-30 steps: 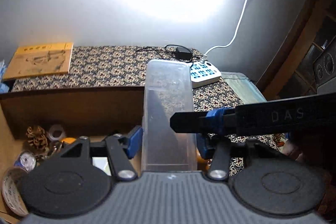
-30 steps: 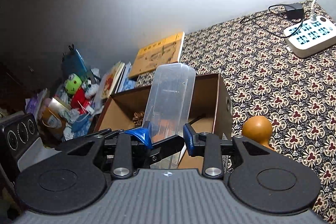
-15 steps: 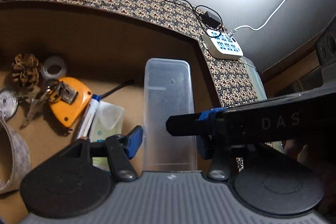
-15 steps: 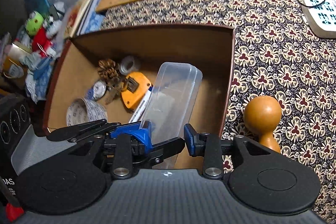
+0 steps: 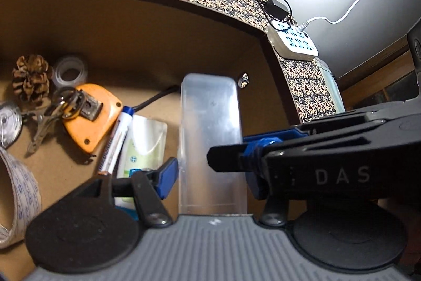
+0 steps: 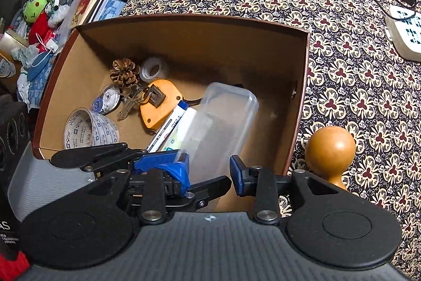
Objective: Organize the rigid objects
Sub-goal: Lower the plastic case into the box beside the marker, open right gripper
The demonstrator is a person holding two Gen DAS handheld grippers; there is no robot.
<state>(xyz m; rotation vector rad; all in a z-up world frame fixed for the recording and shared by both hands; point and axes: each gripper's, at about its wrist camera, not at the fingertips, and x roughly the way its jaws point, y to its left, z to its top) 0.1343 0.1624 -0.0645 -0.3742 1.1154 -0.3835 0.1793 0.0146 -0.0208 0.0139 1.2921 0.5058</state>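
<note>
- Two tools share one clear plastic case (image 5: 210,138): my left tool (image 5: 209,173) clamps its near end, while my right tool (image 6: 209,173) stands released around it
- The case hangs tilted inside the cardboard box (image 6: 300,102), above the box floor, beside a marker (image 6: 171,123) and orange tape measure (image 5: 92,117)
- Risk: slick plastic could slip from the left tool's fingers, land on the marker, or knock the box wall if I lower crooked

I see blown-out glare on the wall above the power strip (image 5: 294,42), dim elsewhere, with fisheye-bent edges.
</note>
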